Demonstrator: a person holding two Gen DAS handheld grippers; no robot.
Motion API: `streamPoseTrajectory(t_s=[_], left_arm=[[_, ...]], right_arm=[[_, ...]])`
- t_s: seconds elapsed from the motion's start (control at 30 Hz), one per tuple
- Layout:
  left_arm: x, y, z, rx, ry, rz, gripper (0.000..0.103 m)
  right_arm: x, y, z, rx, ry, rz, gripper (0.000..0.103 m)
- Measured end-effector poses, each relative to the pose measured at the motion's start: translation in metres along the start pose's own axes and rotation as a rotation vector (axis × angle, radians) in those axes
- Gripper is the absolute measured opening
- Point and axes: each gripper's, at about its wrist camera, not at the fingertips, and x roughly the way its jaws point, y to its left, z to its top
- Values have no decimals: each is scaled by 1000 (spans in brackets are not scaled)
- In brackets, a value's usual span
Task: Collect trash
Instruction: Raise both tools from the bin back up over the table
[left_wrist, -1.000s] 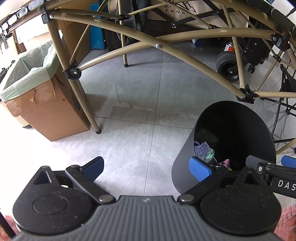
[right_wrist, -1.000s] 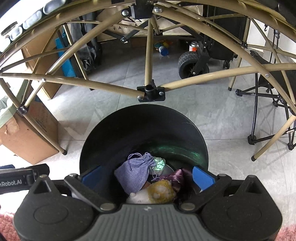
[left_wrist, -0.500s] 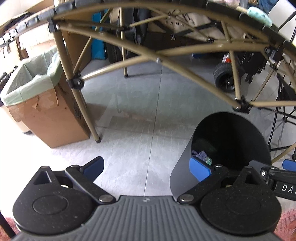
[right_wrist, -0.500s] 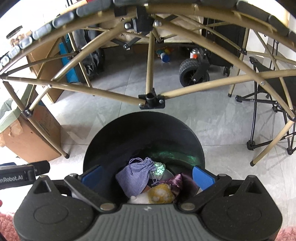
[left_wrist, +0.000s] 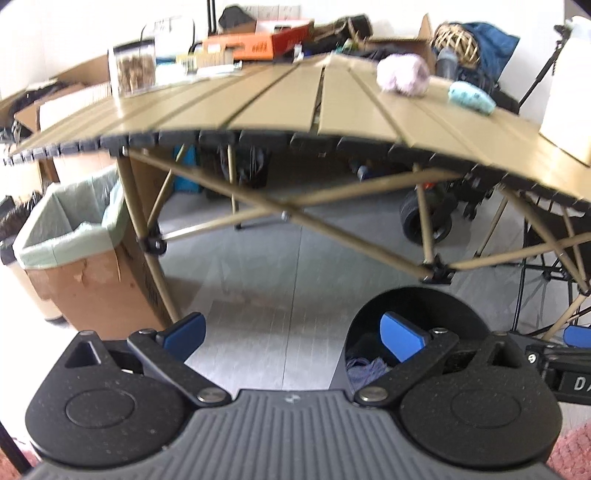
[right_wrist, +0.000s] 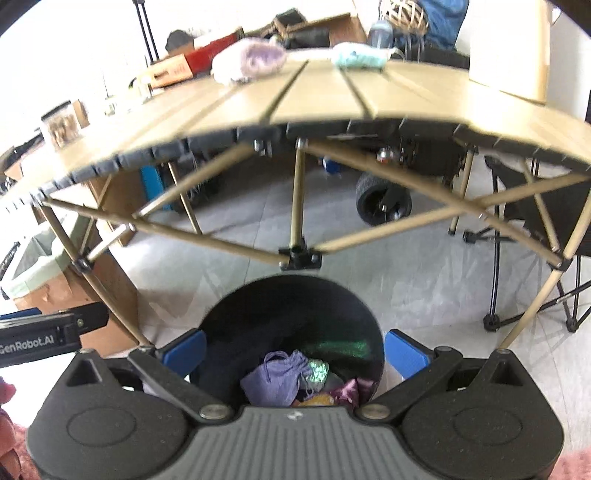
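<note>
A black round bin (right_wrist: 291, 306) stands on the floor under the folding table's front edge, holding a lilac drawstring pouch (right_wrist: 275, 380), a shiny green scrap and other bits. My right gripper (right_wrist: 293, 349) hangs open just above the bin with nothing between its fingers. My left gripper (left_wrist: 291, 334) is open and empty too, left of the same bin (left_wrist: 417, 310). On the tan slatted tabletop (left_wrist: 280, 107) lie a pale pink-lilac soft lump (left_wrist: 402, 75) and a mint-green piece (left_wrist: 471, 96); in the right wrist view these are the lump (right_wrist: 249, 62) and mint piece (right_wrist: 360, 55).
A cardboard box lined with a green bag (left_wrist: 77, 258) stands at the left by a table leg. Crossed table struts (right_wrist: 299, 254) run just above the bin. A clear jar (left_wrist: 135, 70), boxes and clutter sit at the table's far side. A wheeled cart (left_wrist: 424, 221) and folding chair (right_wrist: 535, 236) stand behind.
Both grippers have risen and tilted up, so the tabletop and the items on it have come into view. The bin sits lower in both views. Both stay open.
</note>
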Motion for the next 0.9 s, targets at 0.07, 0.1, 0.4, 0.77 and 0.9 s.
streamPoseTrajectory(t_s=[0.07, 0.1, 0.4, 0.77, 0.9], left_arm=[[-6, -2, 3, 3, -22, -11, 103], [-10, -4, 5, 2, -33, -17, 103], [-47, -22, 23, 62, -171, -36, 103], [-68, -50, 66, 91, -295, -78, 103], [-67, -58, 83, 91, -317, -83, 103]], right_arm=[[-11, -3, 4, 1, -29, 1, 103], [-17, -5, 5, 3, -45, 0, 103], [-68, -26, 27, 19, -199, -19, 103], [-92, -53, 70, 78, -343, -59, 103], [-93, -60, 86, 96, -384, -59, 103]])
